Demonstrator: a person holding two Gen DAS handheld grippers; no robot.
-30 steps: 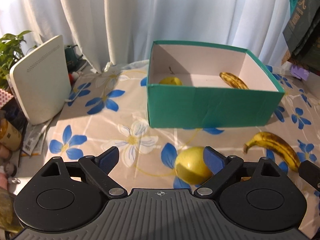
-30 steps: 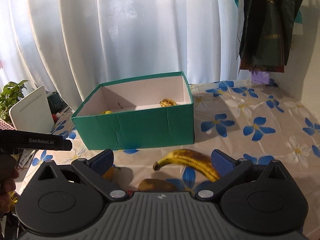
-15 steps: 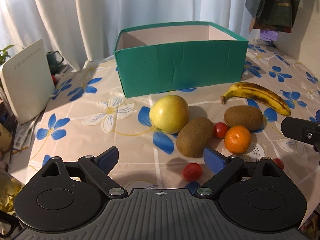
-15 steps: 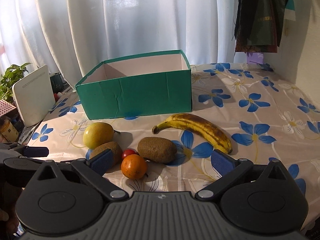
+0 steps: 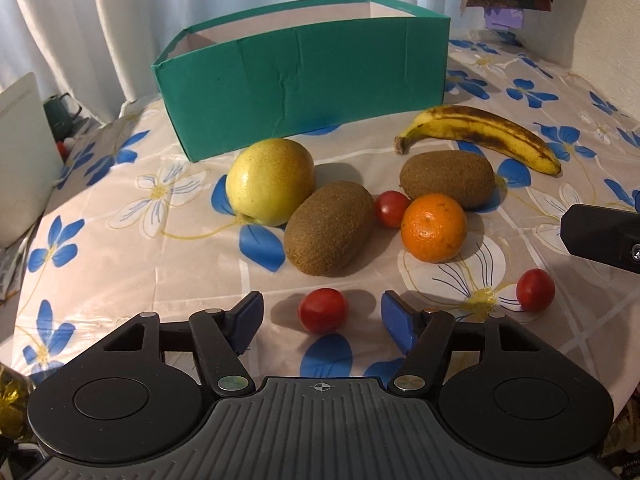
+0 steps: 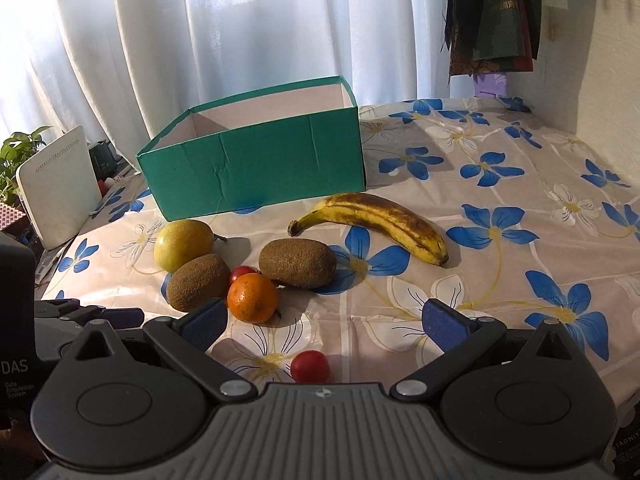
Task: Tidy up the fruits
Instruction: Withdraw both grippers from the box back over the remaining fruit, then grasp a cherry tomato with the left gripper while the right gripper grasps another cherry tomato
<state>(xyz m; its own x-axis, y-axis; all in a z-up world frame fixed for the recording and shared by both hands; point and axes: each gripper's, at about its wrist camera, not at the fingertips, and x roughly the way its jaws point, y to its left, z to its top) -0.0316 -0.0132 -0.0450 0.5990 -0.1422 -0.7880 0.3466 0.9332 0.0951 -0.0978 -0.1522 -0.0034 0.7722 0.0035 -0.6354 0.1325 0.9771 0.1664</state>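
White curtains (image 6: 200,40) hang behind a bench (image 6: 520,200) under a blue-flowered cloth, with a teal box (image 6: 256,168) toward its far edge. Nearer lie a banana (image 6: 372,220), pear (image 5: 270,180), two kiwis (image 5: 328,228) (image 5: 446,178), an orange (image 5: 434,228) and three cherry tomatoes. Left tool (image 5: 322,316) is closing, one tomato (image 5: 323,310) between its pads, untouched; right tool (image 6: 324,324) gapes wide at the near edge, gripping nothing, another tomato (image 6: 310,366) below it.

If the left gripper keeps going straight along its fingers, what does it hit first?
Most likely the small red tomato, which lies between the closing fingers of the left gripper, untouched. Beyond it lies the nearer kiwi, though depth is hard to judge.
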